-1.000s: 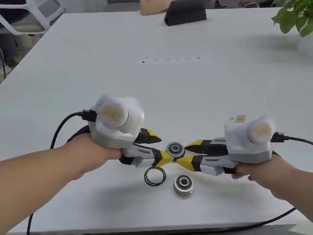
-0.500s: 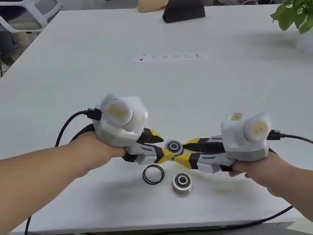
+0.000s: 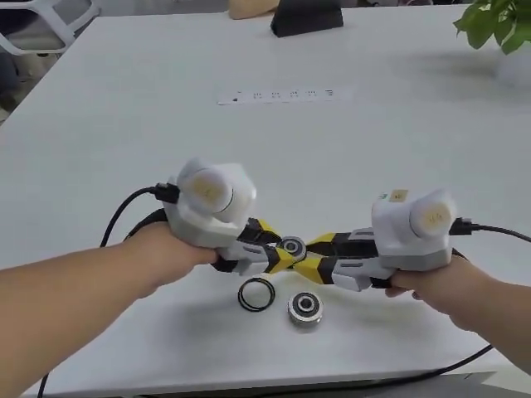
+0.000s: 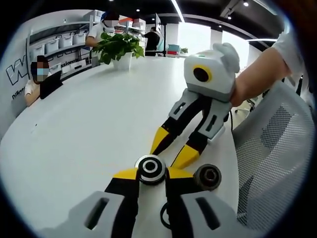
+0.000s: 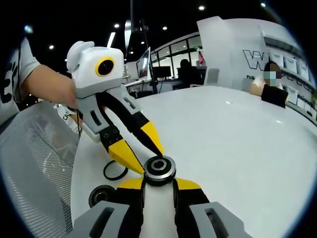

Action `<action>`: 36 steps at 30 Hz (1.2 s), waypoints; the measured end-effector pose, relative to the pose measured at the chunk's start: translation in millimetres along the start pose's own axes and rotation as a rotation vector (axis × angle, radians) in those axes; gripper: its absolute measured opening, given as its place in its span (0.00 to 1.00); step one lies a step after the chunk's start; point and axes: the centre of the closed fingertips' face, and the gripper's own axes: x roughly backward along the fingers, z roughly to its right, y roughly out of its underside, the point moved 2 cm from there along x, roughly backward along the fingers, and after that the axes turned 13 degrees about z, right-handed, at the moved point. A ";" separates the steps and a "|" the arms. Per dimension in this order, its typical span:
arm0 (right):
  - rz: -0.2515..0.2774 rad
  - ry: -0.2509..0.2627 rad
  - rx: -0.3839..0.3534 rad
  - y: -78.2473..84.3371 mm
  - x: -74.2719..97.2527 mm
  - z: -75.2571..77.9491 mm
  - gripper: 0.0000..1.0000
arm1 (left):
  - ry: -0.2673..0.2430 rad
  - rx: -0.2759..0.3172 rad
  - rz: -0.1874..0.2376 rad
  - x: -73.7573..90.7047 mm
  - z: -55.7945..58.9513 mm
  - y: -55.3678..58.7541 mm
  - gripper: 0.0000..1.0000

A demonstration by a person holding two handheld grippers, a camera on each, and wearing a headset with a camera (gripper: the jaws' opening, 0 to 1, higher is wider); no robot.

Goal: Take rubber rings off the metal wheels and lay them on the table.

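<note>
Barely anything has shifted in a second: your left gripper [image 3: 278, 249] and right gripper [image 3: 309, 255] stay pinched nearly closed on the metal wheel [image 3: 292, 246] from nine and three o'clock (opposed to brace it for peeling, I judge), a freed rubber ring [image 3: 256, 294] lying at its seven.
</note>
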 end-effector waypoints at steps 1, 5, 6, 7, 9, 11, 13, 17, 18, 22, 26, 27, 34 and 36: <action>-0.001 0.000 0.001 0.2 0.2 0.1 0.20 | 0.001 -0.002 0.001 -0.8 0.2 -0.6 0.14; 0.001 0.002 0.001 0.2 0.1 0.3 0.20 | 0.003 -0.022 0.001 -2.7 0.5 -1.5 0.12; 0.001 0.002 0.000 -0.2 0.1 0.0 0.19 | 0.002 -0.025 0.000 -2.9 0.2 -1.6 0.11; 0.001 0.003 0.001 -0.5 0.0 0.0 0.19 | 0.001 -0.029 0.000 -3.1 0.5 -2.1 0.10; 0.003 0.004 0.000 -1.1 -0.4 0.3 0.19 | 0.000 -0.046 -0.002 -4.0 -0.2 -2.4 0.10; 0.004 0.005 0.000 -1.4 -0.7 0.5 0.19 | -0.002 -0.044 -0.001 -4.1 0.1 -2.6 0.10; 0.003 0.005 0.000 -1.8 -1.0 0.4 0.19 | -0.007 -0.050 0.001 -4.3 0.4 -2.8 0.10; 0.002 0.005 0.000 -1.7 -1.4 1.0 0.19 | -0.017 -0.052 0.003 -5.0 -0.2 -3.4 0.09; 0.002 0.005 0.001 -1.6 -1.4 1.0 0.19 | -0.021 -0.052 0.004 -5.0 -0.6 -3.4 0.08; 0.001 0.004 0.006 -1.5 -1.0 1.1 0.18 | -0.023 -0.048 0.008 -2.7 -0.1 -4.1 0.07; -0.007 0.004 0.020 -0.4 1.1 1.3 0.14 | -0.022 -0.048 0.009 -3.3 -0.6 -3.2 0.07; -0.008 0.005 0.017 -0.1 1.6 1.6 0.13 | -0.023 -0.048 0.009 -3.7 -0.6 -3.5 0.07; -0.010 0.008 0.021 0.3 2.5 2.3 0.10 | -0.028 -0.049 0.007 -3.7 -1.5 -3.0 0.07; -0.012 0.009 0.020 0.6 3.2 2.4 0.07 | -0.030 -0.050 0.007 -3.9 -1.9 -2.7 0.07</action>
